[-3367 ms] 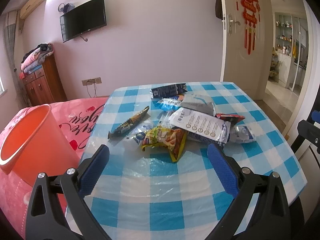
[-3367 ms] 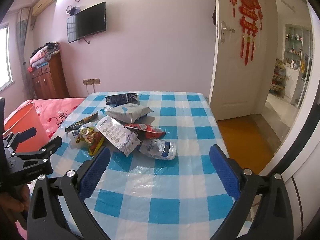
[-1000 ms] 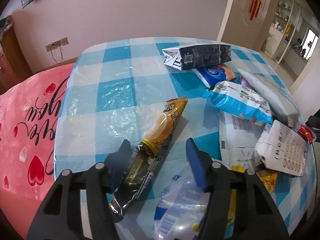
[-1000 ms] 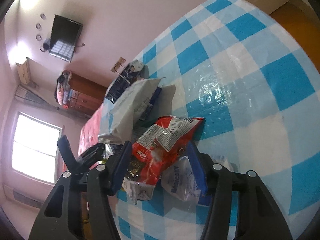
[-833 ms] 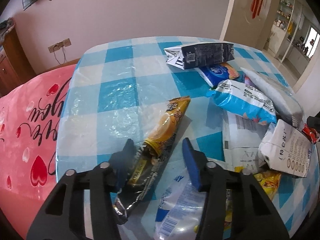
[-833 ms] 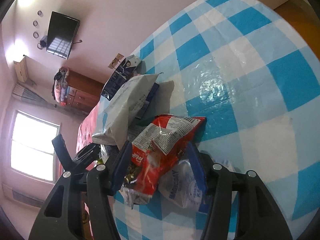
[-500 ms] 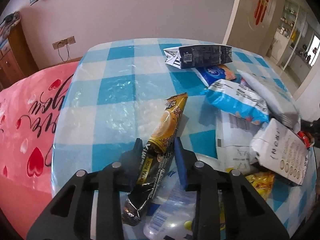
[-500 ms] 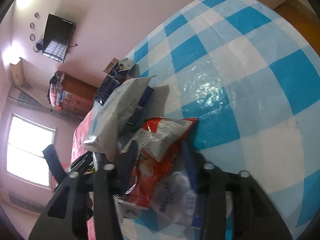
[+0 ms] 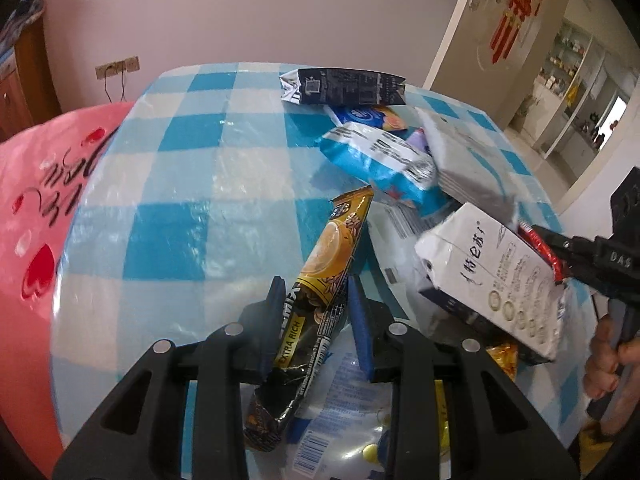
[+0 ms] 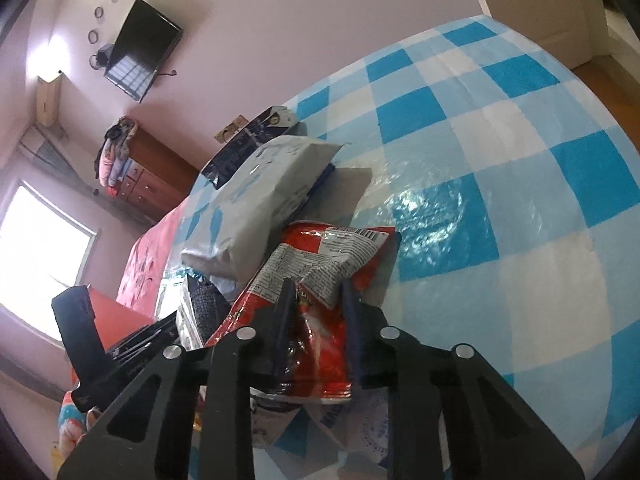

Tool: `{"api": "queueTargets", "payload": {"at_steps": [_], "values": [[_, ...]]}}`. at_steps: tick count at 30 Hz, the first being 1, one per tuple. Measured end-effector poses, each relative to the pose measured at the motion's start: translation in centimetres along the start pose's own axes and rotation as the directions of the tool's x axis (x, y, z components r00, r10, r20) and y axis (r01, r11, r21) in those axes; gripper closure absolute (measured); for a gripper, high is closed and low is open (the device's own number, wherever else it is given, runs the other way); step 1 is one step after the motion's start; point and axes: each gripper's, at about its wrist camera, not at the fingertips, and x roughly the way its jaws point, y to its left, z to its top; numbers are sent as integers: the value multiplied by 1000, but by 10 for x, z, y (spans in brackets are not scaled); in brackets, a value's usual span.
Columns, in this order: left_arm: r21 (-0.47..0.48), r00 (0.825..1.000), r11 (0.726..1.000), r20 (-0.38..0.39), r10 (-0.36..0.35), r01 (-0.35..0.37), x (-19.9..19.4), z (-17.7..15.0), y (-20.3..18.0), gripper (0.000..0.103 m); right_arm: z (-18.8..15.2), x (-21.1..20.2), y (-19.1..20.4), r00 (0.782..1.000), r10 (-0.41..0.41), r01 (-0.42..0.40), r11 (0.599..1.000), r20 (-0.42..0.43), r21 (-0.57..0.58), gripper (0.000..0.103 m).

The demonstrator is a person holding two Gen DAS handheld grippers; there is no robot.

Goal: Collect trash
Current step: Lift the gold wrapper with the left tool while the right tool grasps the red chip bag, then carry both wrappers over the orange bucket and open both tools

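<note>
A pile of empty snack packets lies on the blue-checked tablecloth (image 9: 172, 220). My left gripper (image 9: 314, 294) is shut on the lower part of a long gold and black wrapper (image 9: 340, 236), whose top end points away over the cloth. In the right wrist view my right gripper (image 10: 318, 294) has its jaws closing on a crumpled red snack bag (image 10: 320, 256), and both pads press into it. The left wrist view shows the red snack bag (image 9: 538, 242) at the far right edge. A person's hand (image 9: 604, 364) holds that tool.
Around the grips lie a dark blue carton (image 9: 344, 88), a blue and white packet (image 9: 376, 156), a grey pouch (image 10: 260, 200), a white printed box (image 9: 488, 276) and a clear plastic bag (image 9: 340, 420). A pink bed cover (image 9: 36, 184) borders the table's left side.
Both grippers went from wide open to closed, the left on the gold wrapper and the right on the red bag, which crumpled. The left view has drawn back a little.
</note>
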Motion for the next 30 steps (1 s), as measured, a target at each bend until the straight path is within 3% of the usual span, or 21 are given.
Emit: {"api": "queueTargets", "payload": {"at_steps": [18,24,30], "values": [[-90,987,991,135,-85,98,-59,-20,6,71,-28,-47,13,994,75,-77,997,73,20,82],[-98,976,985,182,-119,138,-85,-23,6,70,-29,-65,33,990,106,-106,994,98,-4,83],[-99,960,981,246,-136,164,-119,-20,9,70,-25,-75,76,984,150,-143,987,98,-77,83]]}}
